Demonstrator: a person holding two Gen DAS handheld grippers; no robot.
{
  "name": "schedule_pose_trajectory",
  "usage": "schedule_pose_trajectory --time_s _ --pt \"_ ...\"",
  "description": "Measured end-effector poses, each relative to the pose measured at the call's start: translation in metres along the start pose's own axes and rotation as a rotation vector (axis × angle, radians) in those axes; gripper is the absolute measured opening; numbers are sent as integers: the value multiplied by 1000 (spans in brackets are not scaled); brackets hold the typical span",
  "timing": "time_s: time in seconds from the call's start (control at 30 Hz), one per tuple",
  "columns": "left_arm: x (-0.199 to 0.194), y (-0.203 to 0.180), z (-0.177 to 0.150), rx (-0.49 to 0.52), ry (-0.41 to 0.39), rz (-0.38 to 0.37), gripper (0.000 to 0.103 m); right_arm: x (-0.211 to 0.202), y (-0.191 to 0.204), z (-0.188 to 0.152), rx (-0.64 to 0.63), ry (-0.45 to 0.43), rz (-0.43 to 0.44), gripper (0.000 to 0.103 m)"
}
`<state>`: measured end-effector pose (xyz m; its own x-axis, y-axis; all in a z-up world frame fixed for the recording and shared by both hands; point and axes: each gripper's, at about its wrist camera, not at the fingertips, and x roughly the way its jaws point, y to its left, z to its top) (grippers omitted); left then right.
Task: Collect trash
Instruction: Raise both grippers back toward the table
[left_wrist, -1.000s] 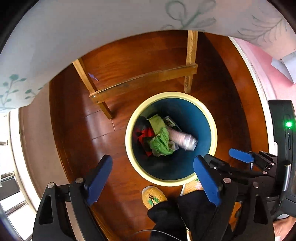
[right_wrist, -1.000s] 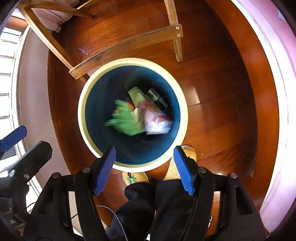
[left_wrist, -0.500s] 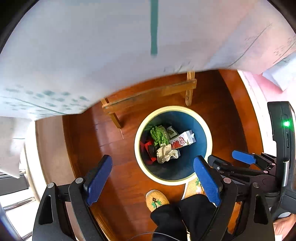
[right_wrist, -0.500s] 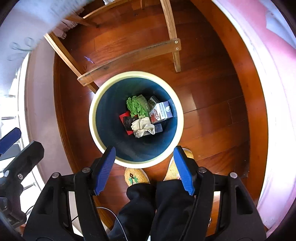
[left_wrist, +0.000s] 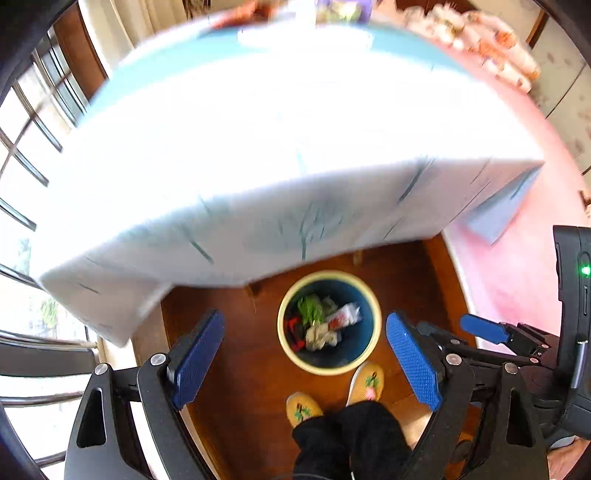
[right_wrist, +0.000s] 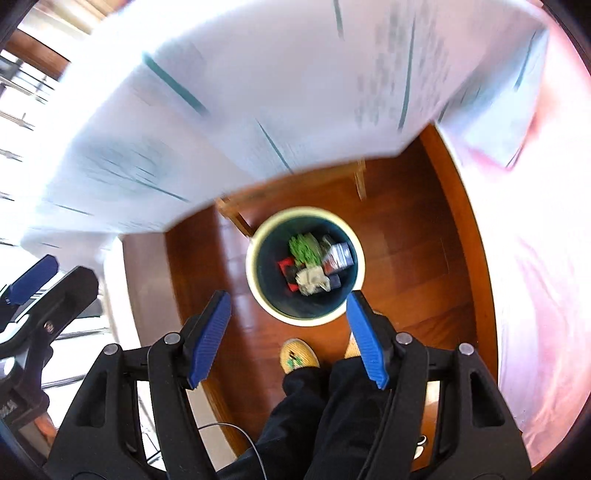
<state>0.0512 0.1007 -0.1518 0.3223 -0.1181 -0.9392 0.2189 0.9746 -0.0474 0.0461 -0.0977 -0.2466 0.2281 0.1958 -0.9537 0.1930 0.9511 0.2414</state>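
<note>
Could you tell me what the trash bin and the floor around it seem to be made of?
Trash bin: probably plastic, with a smooth cream rim and dark blue inner wall, though blur leaves it open. Floor: glossy reddish-brown wood, with visible plank seams and bright reflections.

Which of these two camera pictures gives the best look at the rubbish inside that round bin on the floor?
The right wrist view: the bin sits closer to the middle, and the green wad and carton look sharper. In the left wrist view the bin is smaller and the contents are blurrier, though visible.
</note>
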Motion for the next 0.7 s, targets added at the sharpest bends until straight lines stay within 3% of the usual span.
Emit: schedule_pose_trajectory --time_s 0.17,0.4,0.7 --pt "-77 -4 17 37 -118 -24 90 -78 20 5 -34 -98 22 62" --pt "-159 9 60 15 -231 -57 90 -170 49 21 -105 -264 12 62" --pt "-218 30 117 -32 -341 -40 90 -248 86 68 -191 -450 4 62"
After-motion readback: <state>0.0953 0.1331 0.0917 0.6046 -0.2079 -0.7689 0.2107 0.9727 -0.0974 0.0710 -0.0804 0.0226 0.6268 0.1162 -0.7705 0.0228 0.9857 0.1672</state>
